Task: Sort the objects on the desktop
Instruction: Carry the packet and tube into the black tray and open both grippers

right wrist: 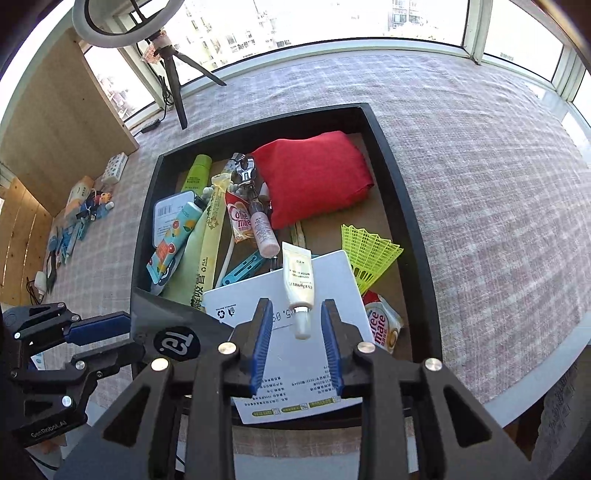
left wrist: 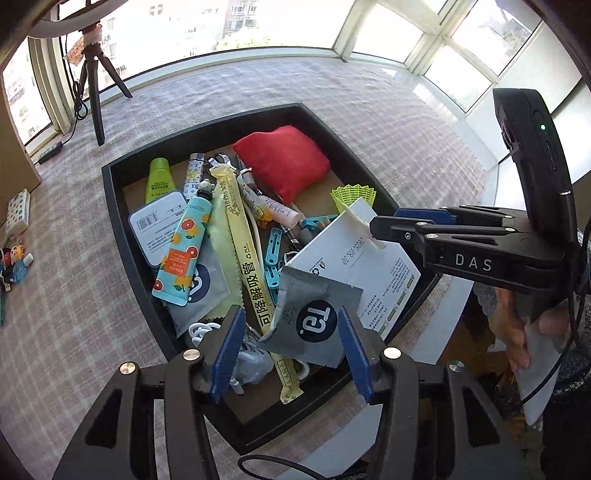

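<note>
A: How many of each in the black tray (right wrist: 399, 192)?

B: One red pouch (right wrist: 314, 177), one yellow-green shuttlecock (right wrist: 365, 254), one white box (right wrist: 295, 354), two creamer packets (right wrist: 240, 221), two grey sachets (left wrist: 310, 325).

A: And the tools?

B: Both angle steeply down over the tray. Left tool (left wrist: 291, 354): spread, one sachet between its pads, untouched. Right tool (right wrist: 297, 343): spread around a small white tube (right wrist: 298, 280) lying on the box.

A black tripod (right wrist: 177, 88) carrying a white ring light (right wrist: 122, 26) stands on the checked pink tablecloth (right wrist: 461, 147) of the table, far ahead-left of the claws, before bright windows (right wrist: 314, 22); a pale wooden panel (right wrist: 62, 110) stands further left.
</note>
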Available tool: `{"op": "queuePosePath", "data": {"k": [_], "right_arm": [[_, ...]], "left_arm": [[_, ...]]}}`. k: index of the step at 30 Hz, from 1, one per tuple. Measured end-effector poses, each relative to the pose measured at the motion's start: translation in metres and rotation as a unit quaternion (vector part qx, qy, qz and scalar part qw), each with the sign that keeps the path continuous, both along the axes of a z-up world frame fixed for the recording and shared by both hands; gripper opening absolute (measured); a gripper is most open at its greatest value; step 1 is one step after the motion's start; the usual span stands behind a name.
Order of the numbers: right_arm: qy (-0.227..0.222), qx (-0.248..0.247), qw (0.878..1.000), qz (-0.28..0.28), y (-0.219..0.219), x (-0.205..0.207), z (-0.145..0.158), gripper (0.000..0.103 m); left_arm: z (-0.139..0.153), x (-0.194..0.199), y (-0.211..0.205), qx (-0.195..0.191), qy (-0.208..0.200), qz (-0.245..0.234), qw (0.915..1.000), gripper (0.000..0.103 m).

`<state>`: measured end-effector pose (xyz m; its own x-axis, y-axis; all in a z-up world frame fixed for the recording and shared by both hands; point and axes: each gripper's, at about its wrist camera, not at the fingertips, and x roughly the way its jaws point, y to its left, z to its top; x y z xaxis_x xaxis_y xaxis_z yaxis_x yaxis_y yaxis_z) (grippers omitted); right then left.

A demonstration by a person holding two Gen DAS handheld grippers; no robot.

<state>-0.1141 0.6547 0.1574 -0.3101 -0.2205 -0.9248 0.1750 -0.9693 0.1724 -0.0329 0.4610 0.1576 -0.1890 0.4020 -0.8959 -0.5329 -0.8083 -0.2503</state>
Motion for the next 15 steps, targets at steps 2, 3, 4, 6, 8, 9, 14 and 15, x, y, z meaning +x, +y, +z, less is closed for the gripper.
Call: {"op": "queuePosePath", "data": {"k": [2,3,4,6,8,9,14,15], "right_arm": [[0.007,0.002,1.0,0.007,-0.006,-0.001,0.004,0.035],[0.008,0.002,1.0,0.012,-0.01,-0.003,0.005,0.035],[0.009,0.0,1.0,0.016,-0.014,-0.004,0.007,0.035],[0.012,0.0,1.0,0.024,-0.024,-0.006,0.01,0.035],[0.014,-0.003,0.999,0.035,-0.036,-0.01,0.012,0.035],[0.014,-0.005,0.999,0.042,-0.042,-0.013,0.012,0.035],[0.017,-0.009,0.996,0.087,-0.088,-0.021,0.014,0.035],[0.017,-0.01,0.995,0.098,-0.099,-0.023,0.014,0.035]], "left_arm": [[0.0,-0.001,-0.007,-0.006,0.007,0.004,1.0,0.048],[0.0,-0.003,-0.012,-0.008,0.008,0.008,0.9999,0.048],[0.0,-0.005,-0.017,-0.009,0.01,0.013,0.9998,0.048],[0.0,-0.01,-0.03,-0.009,0.01,0.028,0.9995,0.048],[-0.002,-0.017,-0.046,-0.012,0.009,0.043,0.999,0.048],[-0.002,-0.02,-0.054,-0.014,0.009,0.051,0.9986,0.048],[-0.008,-0.041,-0.109,-0.027,0.008,0.104,0.9942,0.047],[-0.009,-0.045,-0.122,-0.029,0.007,0.116,0.9928,0.047]]}}
